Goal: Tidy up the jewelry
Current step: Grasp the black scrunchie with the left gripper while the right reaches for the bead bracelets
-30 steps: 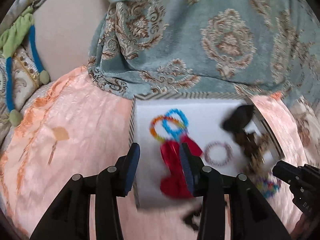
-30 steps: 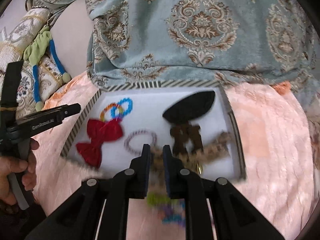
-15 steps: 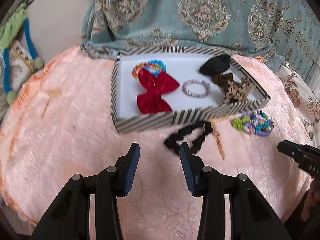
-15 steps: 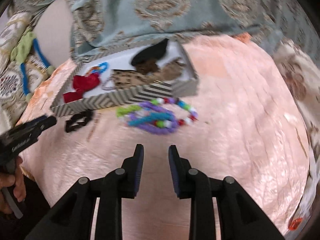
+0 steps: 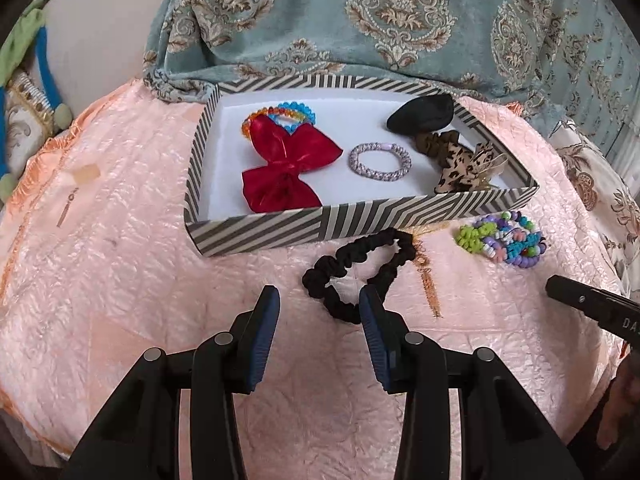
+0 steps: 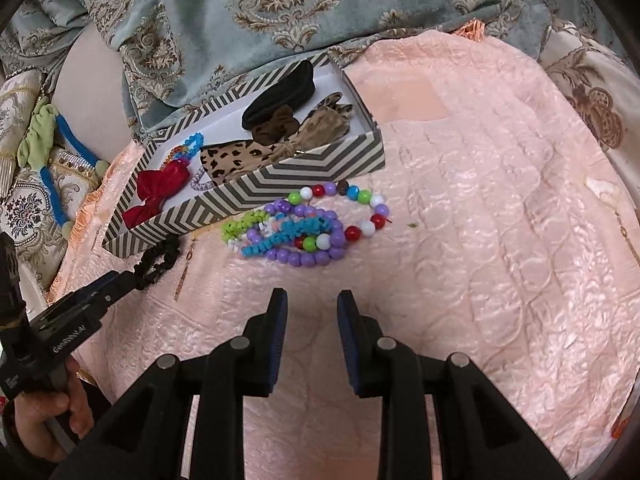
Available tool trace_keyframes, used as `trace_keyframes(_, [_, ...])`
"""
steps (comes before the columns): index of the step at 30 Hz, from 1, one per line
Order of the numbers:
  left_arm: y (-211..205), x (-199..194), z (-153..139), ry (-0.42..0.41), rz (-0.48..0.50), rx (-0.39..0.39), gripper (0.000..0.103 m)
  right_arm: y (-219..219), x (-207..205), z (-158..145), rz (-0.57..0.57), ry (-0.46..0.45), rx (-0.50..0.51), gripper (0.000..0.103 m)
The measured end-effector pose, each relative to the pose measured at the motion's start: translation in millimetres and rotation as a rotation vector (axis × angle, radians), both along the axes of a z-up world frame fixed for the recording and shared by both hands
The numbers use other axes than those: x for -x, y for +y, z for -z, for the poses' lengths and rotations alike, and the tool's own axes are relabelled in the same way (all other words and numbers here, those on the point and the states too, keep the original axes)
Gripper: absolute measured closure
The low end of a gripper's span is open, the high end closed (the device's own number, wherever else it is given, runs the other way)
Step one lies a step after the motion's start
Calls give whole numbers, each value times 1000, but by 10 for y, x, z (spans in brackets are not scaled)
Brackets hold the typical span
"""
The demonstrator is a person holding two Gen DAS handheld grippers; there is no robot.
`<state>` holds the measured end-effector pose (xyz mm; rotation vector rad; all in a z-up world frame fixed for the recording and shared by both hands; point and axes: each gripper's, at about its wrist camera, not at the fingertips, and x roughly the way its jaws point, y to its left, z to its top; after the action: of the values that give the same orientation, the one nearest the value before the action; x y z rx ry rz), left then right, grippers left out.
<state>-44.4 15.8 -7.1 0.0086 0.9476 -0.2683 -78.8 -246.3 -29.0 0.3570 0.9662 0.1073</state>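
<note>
Sorting is partway done: the striped box [image 5: 256,234] already holds a red bow [image 5: 288,172] and hair ties. The left gripper [image 5: 318,314] is spread and empty, just short of the black scrunchie [image 5: 360,258] on the peach quilt [image 5: 120,280]. Likely next: close on it. The right gripper [image 6: 311,312], spread and empty, faces the bead bracelets [image 6: 304,228]. The box wall stands just behind both.

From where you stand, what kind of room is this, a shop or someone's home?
Most likely a home, probably a bedroom or sitting room. A peach quilted bedspread covers the surface, a teal damask throw is draped behind it, and a striped box of hair bows and bracelets sits on top.
</note>
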Motion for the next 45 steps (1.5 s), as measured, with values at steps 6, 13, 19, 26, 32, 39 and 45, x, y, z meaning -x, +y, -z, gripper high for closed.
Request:
trace_keyframes(6, [-29, -17, -32, -13, 1, -2, 79, -24, -18, 13, 11, 1, -9, 77])
trace_keyframes(13, [-30, -12, -41, -14, 0, 4, 79, 48, -36, 21, -13, 3, 5, 77])
trace_keyframes(19, [8, -18, -33, -9, -12, -1, 79, 57, -37, 28, -13, 3, 8, 77])
trace_keyframes(26, [127, -43, -36, -2, -28, 40, 79, 48, -37, 30, -12, 1, 9, 77])
trace_keyframes(32, [166, -143, 1, -2, -34, 119, 79, -44, -66, 58, 18, 0, 2, 76])
trace_keyframes(39, [-108, -255, 185, 1, 11, -41, 78, 11, -53, 35, -11, -7, 16, 76])
trace_keyframes(45, [-123, -189, 148, 16, 69, -24, 103, -92, -39, 9, 17, -16, 11, 76])
